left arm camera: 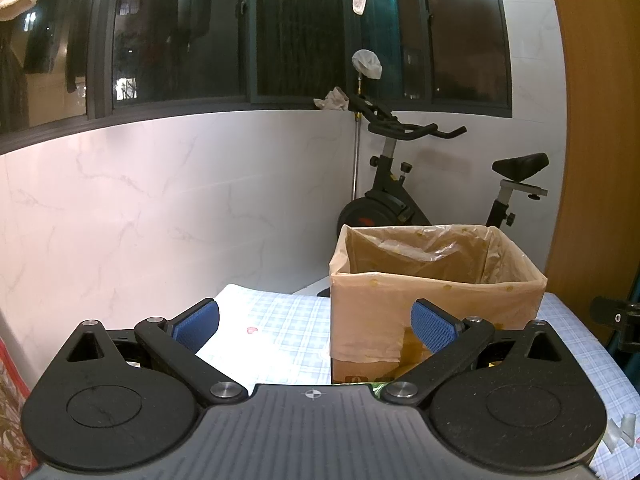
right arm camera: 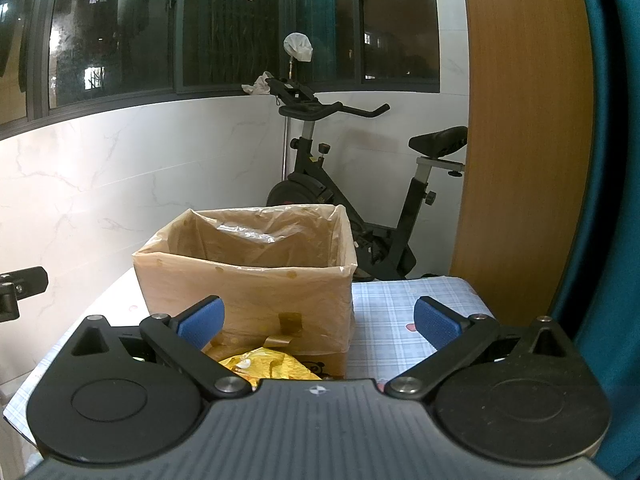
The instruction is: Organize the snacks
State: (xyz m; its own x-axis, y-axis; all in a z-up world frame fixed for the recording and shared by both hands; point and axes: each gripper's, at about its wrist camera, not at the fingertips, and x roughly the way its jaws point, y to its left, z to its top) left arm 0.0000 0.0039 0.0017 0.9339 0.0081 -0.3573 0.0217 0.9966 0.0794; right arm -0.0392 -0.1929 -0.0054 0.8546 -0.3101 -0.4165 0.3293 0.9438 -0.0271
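With both the left gripper point(left arm camera: 316, 326) and right gripper point(right arm camera: 318, 322) spread wide and empty, the reaching step seems underway: next, lower onto the yellow snack point(right arm camera: 268, 366) lying just before the box point(right arm camera: 248, 280).

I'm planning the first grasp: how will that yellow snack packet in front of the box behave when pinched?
The yellow snack packet looks crinkled and glossy, so probably floppy, light and slippery. The open right gripper may just crumple it.
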